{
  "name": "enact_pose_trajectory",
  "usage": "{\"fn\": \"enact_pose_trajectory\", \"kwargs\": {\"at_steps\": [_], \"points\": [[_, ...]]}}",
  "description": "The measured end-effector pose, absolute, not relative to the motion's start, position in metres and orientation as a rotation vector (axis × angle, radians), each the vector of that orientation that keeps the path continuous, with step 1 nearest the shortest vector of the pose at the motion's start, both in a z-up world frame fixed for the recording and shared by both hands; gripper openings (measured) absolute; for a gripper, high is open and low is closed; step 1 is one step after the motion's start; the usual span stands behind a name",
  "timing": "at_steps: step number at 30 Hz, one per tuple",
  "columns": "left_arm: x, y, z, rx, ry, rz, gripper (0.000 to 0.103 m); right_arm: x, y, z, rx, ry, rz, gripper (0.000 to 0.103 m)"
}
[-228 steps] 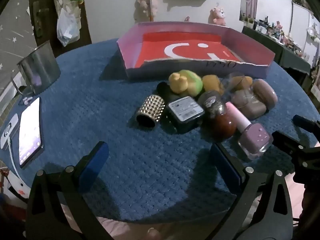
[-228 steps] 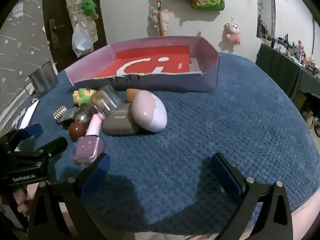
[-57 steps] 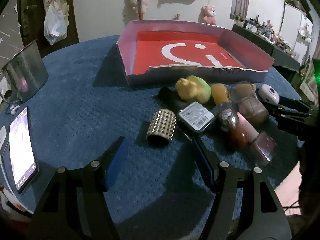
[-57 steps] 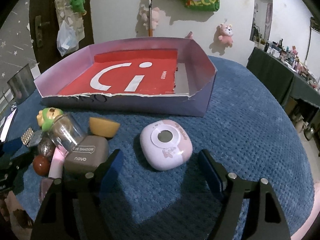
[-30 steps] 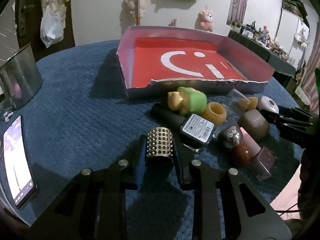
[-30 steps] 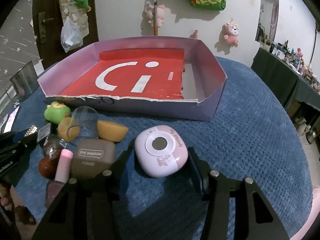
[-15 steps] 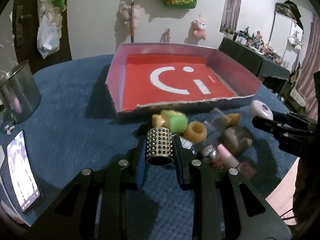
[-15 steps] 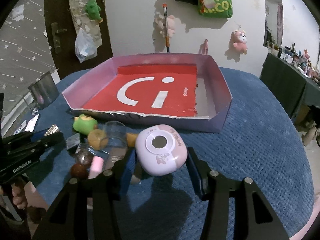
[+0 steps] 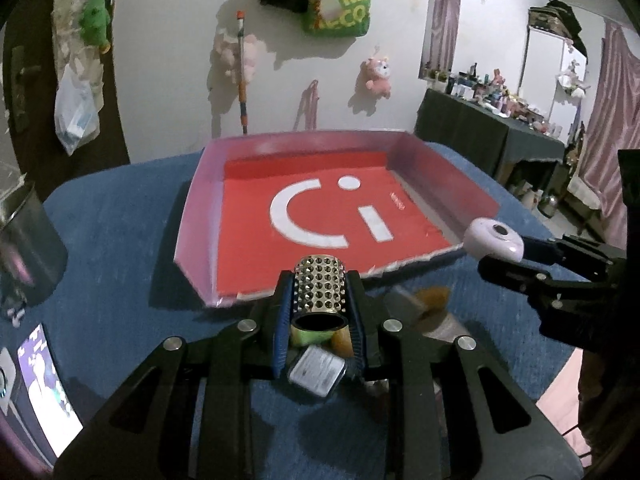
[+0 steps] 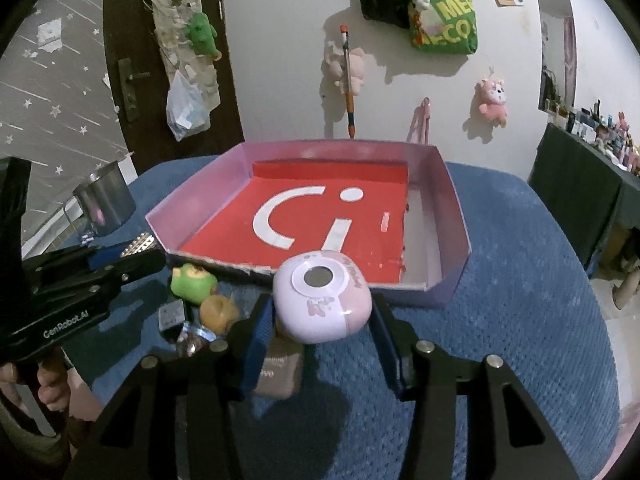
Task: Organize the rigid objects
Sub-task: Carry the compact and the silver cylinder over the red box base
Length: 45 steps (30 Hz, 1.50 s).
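My left gripper (image 9: 320, 280) is shut on a gold studded cylinder (image 9: 319, 290), held up off the table in front of the pink box's near wall. The box (image 9: 198, 220) has a red floor and nothing in it. In the right wrist view my right gripper (image 10: 322, 312) holds a pink rounded case (image 10: 322, 296) above the table, its jaws closing on the case with both pads against its sides. Beneath both lie a green toy (image 10: 192, 282), an orange cap (image 10: 218, 310), a brown compact (image 10: 280, 368) and a black labelled box (image 9: 318, 370).
A blue cloth covers the round table (image 10: 520, 320). A metal cup (image 9: 28, 240) stands at the far left, and a lit phone (image 9: 48, 384) lies near the left edge. A person's hand (image 10: 52, 384) grips the left tool. Soft toys and a bag hang on the wall.
Both grippers closed on their objects and have risen, lifting the studded cylinder and the pink case off the table toward the box. The pile has dropped below the fingers.
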<state>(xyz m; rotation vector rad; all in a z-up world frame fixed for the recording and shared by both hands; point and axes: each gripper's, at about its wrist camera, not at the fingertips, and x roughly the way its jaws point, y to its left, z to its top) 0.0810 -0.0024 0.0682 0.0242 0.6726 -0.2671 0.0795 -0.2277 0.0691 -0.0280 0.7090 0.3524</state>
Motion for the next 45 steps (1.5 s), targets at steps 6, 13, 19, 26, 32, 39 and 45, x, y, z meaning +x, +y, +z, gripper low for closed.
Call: {"fn": "enact_pose_trajectory", "kwargs": {"at_steps": [6, 13, 19, 26, 32, 39, 45], "points": [[0.098, -0.009, 0.073, 0.031, 0.671, -0.281, 0.024, 0.090, -0.226, 0.078, -0.049, 0.688, 0.350, 0.050], [0.120, -0.013, 0.077, 0.022, 0.675, -0.293, 0.024, 0.106, -0.225, 0.084, -0.052, 0.687, 0.348, 0.050], [0.143, -0.016, 0.077, 0.023, 0.694, -0.289, 0.024, 0.123, -0.224, 0.088, -0.056, 0.694, 0.337, 0.050], [0.170, -0.017, 0.068, 0.010, 0.728, -0.288, 0.024, 0.154, -0.222, 0.086, -0.062, 0.724, 0.313, 0.039], [0.188, -0.016, 0.053, -0.004, 0.770, -0.269, 0.024, 0.182, -0.219, 0.072, -0.082, 0.795, 0.275, 0.004], [0.204, -0.020, 0.027, 0.016, 0.851, -0.254, 0.024, 0.201, -0.220, 0.034, -0.058, 0.900, 0.279, 0.021], [0.209, -0.015, 0.020, 0.002, 0.870, -0.233, 0.024, 0.199, -0.210, 0.036, -0.057, 0.873, 0.324, 0.057]]}}
